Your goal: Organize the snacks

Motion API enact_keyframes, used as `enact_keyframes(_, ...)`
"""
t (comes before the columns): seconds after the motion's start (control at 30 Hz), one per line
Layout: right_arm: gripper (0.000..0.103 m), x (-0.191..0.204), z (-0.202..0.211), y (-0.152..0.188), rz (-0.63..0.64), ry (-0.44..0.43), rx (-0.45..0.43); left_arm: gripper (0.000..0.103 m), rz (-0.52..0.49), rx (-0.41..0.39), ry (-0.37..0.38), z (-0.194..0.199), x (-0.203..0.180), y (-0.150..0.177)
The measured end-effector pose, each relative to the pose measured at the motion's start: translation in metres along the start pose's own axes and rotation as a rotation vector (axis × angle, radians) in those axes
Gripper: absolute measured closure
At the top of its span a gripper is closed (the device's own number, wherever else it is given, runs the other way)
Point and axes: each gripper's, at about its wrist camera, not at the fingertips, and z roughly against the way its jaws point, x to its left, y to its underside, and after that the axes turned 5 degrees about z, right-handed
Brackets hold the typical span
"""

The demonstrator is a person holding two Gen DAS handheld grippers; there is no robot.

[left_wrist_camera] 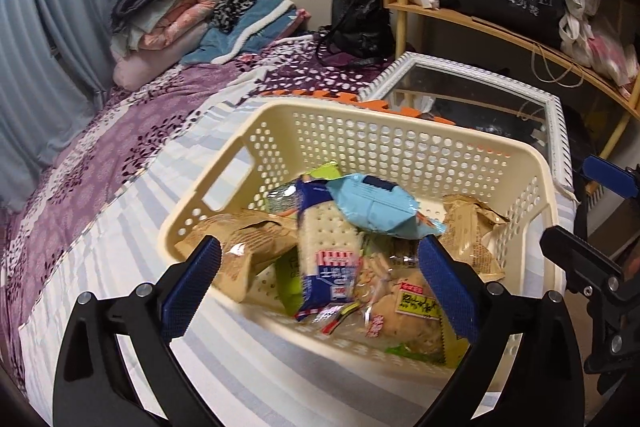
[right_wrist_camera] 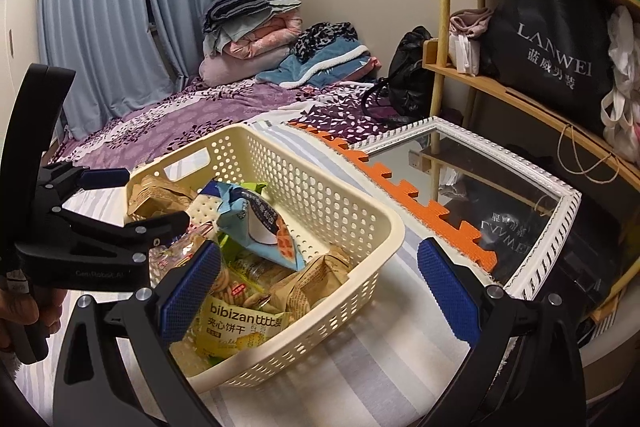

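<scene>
Fingers of my left gripper (left_wrist_camera: 320, 287) wide apart, nothing between, hovering over basket (left_wrist_camera: 400, 131). Fingers of my right gripper (right_wrist_camera: 320, 291) also spread, empty, beside basket's near corner. Snacks piled loose inside: cracker pack (left_wrist_camera: 328, 251), light blue pouch (left_wrist_camera: 376, 205), brown wrappers (left_wrist_camera: 244, 239), yellow biscuit bag (right_wrist_camera: 236, 323). Basket sits on striped bed cover (left_wrist_camera: 132, 227). No stray snacks visible outside; gathering looks done, tidying maybe left.

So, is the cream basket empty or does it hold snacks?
It holds snacks: the basket has several packets, among them a light blue packet.
</scene>
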Motion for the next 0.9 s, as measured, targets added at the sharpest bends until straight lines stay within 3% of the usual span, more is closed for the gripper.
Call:
enact_keyframes(0.43,0.005,0.037,0.018,-0.001,0.111,0.008,-0.006,0.003,0.154,-0.138,-0.102,0.049,0.04,0.013)
enact_keyframes(0.7,0.005,0.062,0.032,-0.002,0.176,0.01,-0.027,0.003,0.126,-0.223,-0.299,0.076,0.041,0.024)
enact_keyframes(0.9,0.005,0.079,0.039,-0.001,0.222,0.024,-0.037,0.003,0.183,-0.174,-0.202,0.084,0.054,0.027)
